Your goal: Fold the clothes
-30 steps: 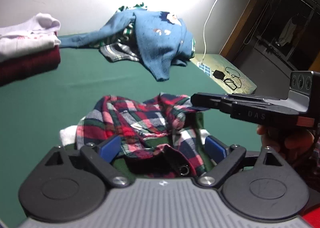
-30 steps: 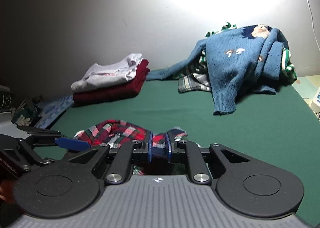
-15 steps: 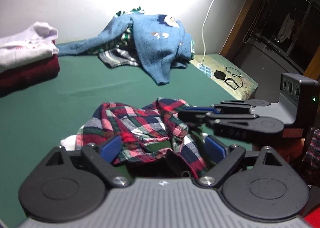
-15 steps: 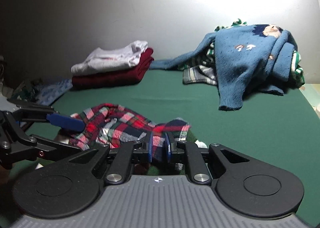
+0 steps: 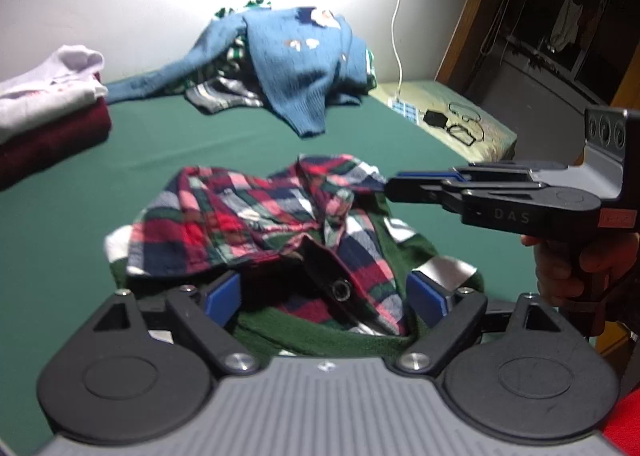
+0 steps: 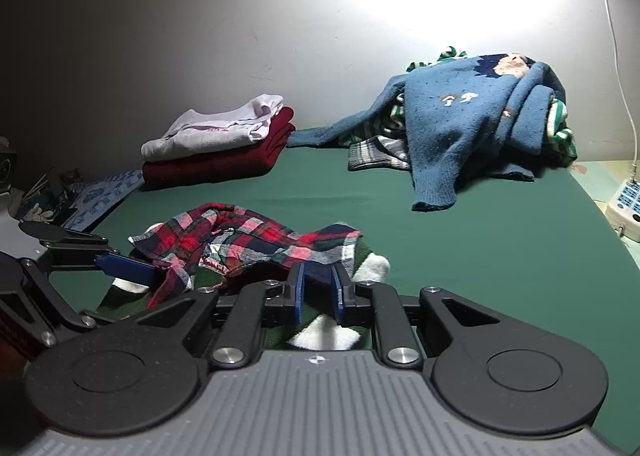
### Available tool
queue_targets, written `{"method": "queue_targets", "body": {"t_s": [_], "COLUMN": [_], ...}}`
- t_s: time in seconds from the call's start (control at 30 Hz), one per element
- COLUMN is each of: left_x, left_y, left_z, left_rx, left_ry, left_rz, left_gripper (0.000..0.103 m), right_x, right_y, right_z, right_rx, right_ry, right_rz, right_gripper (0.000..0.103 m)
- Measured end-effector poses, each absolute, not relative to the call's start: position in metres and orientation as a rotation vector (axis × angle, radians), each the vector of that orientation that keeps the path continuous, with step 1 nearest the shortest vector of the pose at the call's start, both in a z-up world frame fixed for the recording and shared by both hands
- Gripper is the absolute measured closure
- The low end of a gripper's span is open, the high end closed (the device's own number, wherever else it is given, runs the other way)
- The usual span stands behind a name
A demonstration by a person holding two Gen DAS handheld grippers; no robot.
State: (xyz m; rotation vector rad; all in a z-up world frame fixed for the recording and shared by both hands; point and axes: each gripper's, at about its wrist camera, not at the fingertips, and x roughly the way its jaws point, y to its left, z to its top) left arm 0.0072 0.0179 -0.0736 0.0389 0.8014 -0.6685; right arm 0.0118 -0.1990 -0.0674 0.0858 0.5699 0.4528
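A red, navy and white plaid shirt (image 5: 256, 216) lies crumpled on a green-and-white striped garment (image 5: 320, 332) at the near edge of the green table cover (image 5: 200, 144). My left gripper (image 5: 325, 296) is open, its blue pads on either side of the shirt's snap placket without pressing it. My right gripper (image 5: 394, 186) comes in from the right, shut on the shirt's far corner. In the right wrist view the plaid shirt (image 6: 248, 240) ends in a navy edge pinched at the tips of my right gripper (image 6: 318, 292). My left gripper (image 6: 92, 252) stands open at the left.
A heap of clothes topped by a blue sweater (image 6: 460, 116) sits at the back right. A folded white and maroon stack (image 6: 224, 140) is at the back left. A power strip (image 6: 626, 204) and a charger (image 5: 436, 118) lie beyond the right edge. A person's hand (image 5: 560, 260) holds the right gripper.
Both grippers shifted a little across the table. The plaid shirt now lies lower and more spread out, and less of its fabric shows between the right pads. The left jaws stay open.
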Motion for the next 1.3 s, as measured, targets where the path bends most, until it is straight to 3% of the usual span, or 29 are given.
{"method": "queue_targets", "body": {"t_s": [0.1, 0.2, 0.47, 0.67, 0.73, 0.8, 0.83, 1.17, 1.3], "left_x": [0.006, 0.002, -0.039, -0.052, -0.053, -0.054, -0.054, -0.052, -0.050], "left_y": [0.015, 0.016, 0.028, 0.016, 0.016, 0.017, 0.017, 0.018, 0.021], "left_z": [-0.077, -0.070, -0.049, -0.062, -0.063, -0.064, -0.066, -0.080, -0.081], "left_rx": [0.058, 0.068, 0.073, 0.116, 0.117, 0.109, 0.108, 0.120, 0.117], "left_ry": [0.798, 0.800, 0.766, 0.806, 0.805, 0.809, 0.812, 0.837, 0.843], "left_rz": [-0.673, -0.673, -0.677, -0.686, -0.684, -0.683, -0.681, -0.673, -0.673], "left_gripper": [0.009, 0.011, 0.008, 0.009, 0.009, 0.009, 0.008, 0.005, 0.003], "right_x": [0.019, 0.021, -0.006, -0.007, -0.002, 0.004, 0.007, 0.016, 0.012], "right_y": [-0.184, -0.179, -0.206, -0.155, -0.137, -0.128, -0.130, -0.138, -0.143], "right_z": [-0.079, -0.084, -0.044, -0.046, -0.052, -0.059, -0.061, -0.078, -0.071], "right_rx": [0.047, 0.018, 0.144, 0.074, 0.012, -0.027, -0.015, 0.038, 0.011], "right_ry": [0.598, 0.607, 0.593, 0.603, 0.611, 0.629, 0.642, 0.699, 0.672], "right_rz": [0.469, 0.465, 0.645, 0.748, 0.736, 0.694, 0.670, 0.617, 0.628], "right_gripper": [0.085, 0.084, 0.080, 0.077, 0.078, 0.098, 0.099, 0.103, 0.096]}}
